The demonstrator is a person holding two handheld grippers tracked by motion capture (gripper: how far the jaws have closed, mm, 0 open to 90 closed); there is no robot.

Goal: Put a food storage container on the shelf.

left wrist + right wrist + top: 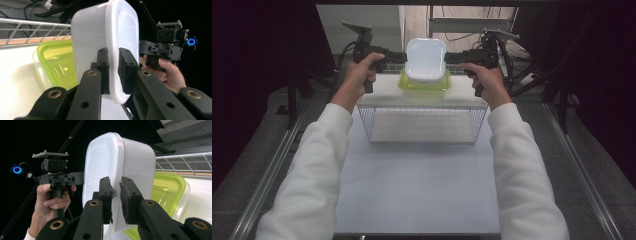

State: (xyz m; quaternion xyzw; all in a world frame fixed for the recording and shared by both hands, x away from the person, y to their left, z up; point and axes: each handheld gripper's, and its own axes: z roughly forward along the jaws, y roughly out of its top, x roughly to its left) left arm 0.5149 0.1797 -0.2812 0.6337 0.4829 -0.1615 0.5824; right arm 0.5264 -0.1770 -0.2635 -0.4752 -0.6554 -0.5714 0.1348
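Observation:
A white lidded container [426, 59] hangs tilted between my two grippers at the far end of the table. My left gripper [401, 57] is shut on its left rim, and my right gripper [451, 57] is shut on its right rim. In the left gripper view the pads [126, 70] pinch the lid edge of the white container [100, 32]. The right gripper view has the pads [106, 195] clamped on the rim of the same container [135, 162]. Just below it a clear container with a green lid [424, 85] rests on a white raised surface [382, 90].
A wire basket [422, 141] stands on the table in front of the raised surface. A wire rack rail [37, 27] runs behind the green-lidded container [57, 62]. Dark stands and cables crowd the back right [532, 65].

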